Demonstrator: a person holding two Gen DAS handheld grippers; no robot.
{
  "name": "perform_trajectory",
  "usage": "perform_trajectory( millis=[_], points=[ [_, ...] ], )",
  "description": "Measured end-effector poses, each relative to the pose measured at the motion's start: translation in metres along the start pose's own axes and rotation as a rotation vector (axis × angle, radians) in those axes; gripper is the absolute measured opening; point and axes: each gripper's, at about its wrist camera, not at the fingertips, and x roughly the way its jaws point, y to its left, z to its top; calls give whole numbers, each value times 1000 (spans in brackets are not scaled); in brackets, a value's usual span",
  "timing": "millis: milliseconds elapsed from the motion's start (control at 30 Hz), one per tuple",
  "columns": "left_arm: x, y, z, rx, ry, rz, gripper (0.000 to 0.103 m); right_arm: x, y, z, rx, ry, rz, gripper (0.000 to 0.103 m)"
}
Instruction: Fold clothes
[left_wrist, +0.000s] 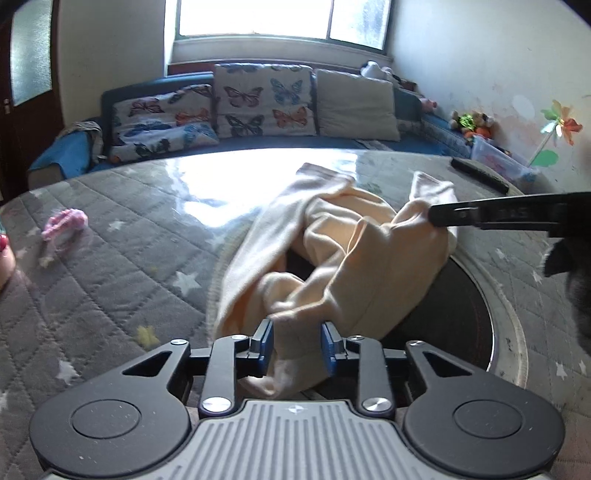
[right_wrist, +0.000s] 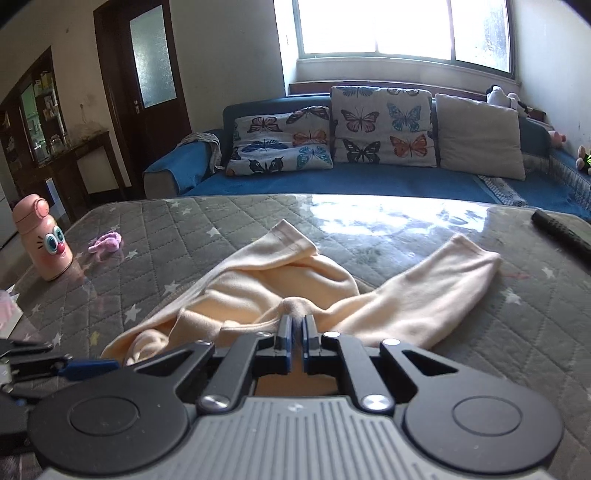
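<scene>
On the left of the desk (right_wrist: 173, 236), which carries a grey quilted cover with white stars under a glossy sheet, stands a pink bottle (right_wrist: 41, 236) with a cartoon face, upright. Just right of it lies a small pink fabric item (right_wrist: 106, 243), apart from the bottle.

The cream garment (right_wrist: 258, 284) lies crumpled at the middle of the desk, two tube-like ends pointing toward the far edge, one left and one right. In the left wrist view its near part overlaps a dark round inset (left_wrist: 469, 314) in the desk.

The left hand-held gripper (left_wrist: 297, 343) has its blue pads standing partly apart, with a bunched fold of the garment between them; whether the pads press on the cloth I cannot tell. The right hand-held gripper (right_wrist: 296, 330) has its fingers drawn together, pinching a small fold of the garment at mid-body.

At the far right of the desk lies a dark elongated object (right_wrist: 561, 232), clear of the garment. Behind the desk runs a blue sofa (right_wrist: 332, 184) with butterfly cushions (right_wrist: 382, 125).
</scene>
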Motion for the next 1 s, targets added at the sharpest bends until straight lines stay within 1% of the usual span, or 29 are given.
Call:
perform_trajectory(
  millis=[100,167,267,300,333,400,500,533,567,633,667,700,733,767,833,900,1000],
  points=[
    [4,-4,-3,21,2,3,29,-11,-4,-10,-6,6,1,5],
    [3,-6,-5,33,-1,-8,13,-17,-7,-16,7,18,2,5],
    [-6,-15,-9,72,-20,-45,6,-28,-10,-27,1,19,0,4],
    [-10,-19,-11,90,-29,-58,6,-32,-11,-31,1,20,-1,3],
    [-14,-23,-13,104,-36,-70,5,-34,-13,-34,3,22,0,0],
    [-21,-29,-17,125,-45,-97,5,-44,-17,-43,11,24,-5,0],
    [-32,-39,-22,155,-59,-109,5,-58,-17,-50,-9,20,-9,0],
    [-34,-40,-23,159,-62,-104,6,-62,-16,-52,-28,16,-15,0],
    [-35,-40,-23,157,-62,-91,9,-66,-13,-52,-56,13,-13,1],
    [-37,-37,-21,151,-61,-63,10,-69,-5,-50,-91,5,6,7],
    [-37,-35,-20,153,-64,-45,16,-70,0,-48,-102,0,22,11],
    [-36,-34,-19,156,-68,-26,22,-69,5,-46,-110,-4,38,22],
    [-35,-32,-19,160,-71,-8,37,-69,10,-44,-119,-7,55,31],
    [-34,-30,-20,163,-73,10,49,-68,15,-42,-116,-8,73,47],
    [-31,-26,-20,165,-73,28,49,-60,23,-38,-97,1,114,48],
    [-28,-22,-20,161,-69,28,49,-49,27,-35,-53,22,146,48],
    [-23,-18,-19,162,-69,22,49,-26,26,-34,53,71,172,48]
  ],
)
